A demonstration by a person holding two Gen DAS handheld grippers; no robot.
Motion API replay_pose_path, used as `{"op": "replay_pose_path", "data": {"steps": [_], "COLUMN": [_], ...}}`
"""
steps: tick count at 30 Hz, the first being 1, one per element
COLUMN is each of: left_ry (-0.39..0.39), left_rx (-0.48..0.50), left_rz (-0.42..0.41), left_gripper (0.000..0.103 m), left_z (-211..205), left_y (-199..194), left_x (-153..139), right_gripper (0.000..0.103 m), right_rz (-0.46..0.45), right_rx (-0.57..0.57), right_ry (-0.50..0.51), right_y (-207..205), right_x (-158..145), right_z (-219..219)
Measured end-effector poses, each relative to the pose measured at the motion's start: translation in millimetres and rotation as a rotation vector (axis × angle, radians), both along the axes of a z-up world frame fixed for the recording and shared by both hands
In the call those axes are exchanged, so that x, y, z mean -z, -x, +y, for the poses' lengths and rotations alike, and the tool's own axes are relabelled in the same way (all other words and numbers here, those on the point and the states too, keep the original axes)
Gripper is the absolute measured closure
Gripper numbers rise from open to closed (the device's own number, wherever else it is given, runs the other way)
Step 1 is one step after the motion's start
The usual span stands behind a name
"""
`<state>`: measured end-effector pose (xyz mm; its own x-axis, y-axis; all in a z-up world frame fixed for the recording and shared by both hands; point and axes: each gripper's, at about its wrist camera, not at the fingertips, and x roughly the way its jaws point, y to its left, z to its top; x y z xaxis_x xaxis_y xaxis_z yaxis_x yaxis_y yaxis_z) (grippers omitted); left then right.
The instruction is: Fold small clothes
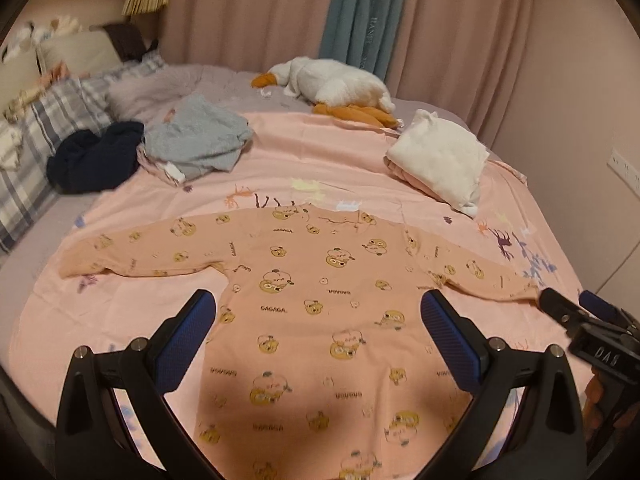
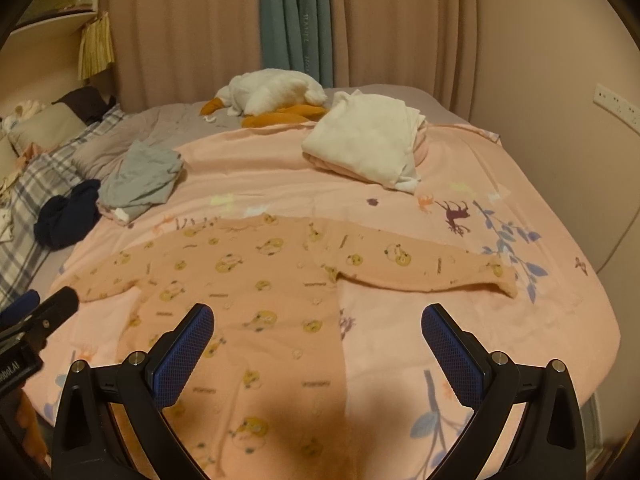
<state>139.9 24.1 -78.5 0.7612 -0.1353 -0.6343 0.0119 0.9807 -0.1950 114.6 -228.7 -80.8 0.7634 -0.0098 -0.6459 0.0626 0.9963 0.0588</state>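
Overhead, both grippers' jaws wide apart above flat peach shirt [image 1: 320,300], sleeves outspread on blanket [image 1: 320,152].

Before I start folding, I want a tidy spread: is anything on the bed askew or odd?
The printed peach top lies flat, sleeves spread. Only its right cuff curls up slightly. Nothing else stands out.

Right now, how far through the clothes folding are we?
Done: a folded white and pink stack sits at the far right of the bed. In hand: nothing is gripped; the peach printed top lies spread flat with both sleeves out, and the left gripper and right gripper hover open over it. Left: folding that top, then the rumpled grey garment and the dark blue one at the far left.
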Motion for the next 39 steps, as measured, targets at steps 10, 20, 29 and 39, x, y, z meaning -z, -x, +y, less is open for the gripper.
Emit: {"op": "replay_pose_path", "data": {"steps": [10,20,29,39], "left_ry": [0.178,0.493,0.448,0.365], "left_rx": [-0.12,-0.099,-0.095,-0.15], "left_rz": [0.193,0.427,0.432,0.466], "left_gripper": [0.001,0.003,0.06,0.09], "left_z": [72,110,99,109], "left_y": [-113,-146,-152,-154], "left_x": [85,171,169,178], "right_gripper": [0.0,0.0,0.013,0.049], "right_rz": [0.15,0.288,0.277,0.244], "right_rx": [0.168,0.284,0.479,0.552], "right_ry": [-0.136,-0.353,-0.584,-0.799], "right_y": [-103,-109,-88,-84], "right_x": [54,112,141,179], "right_z": [-99,-212,-300,-338]}}
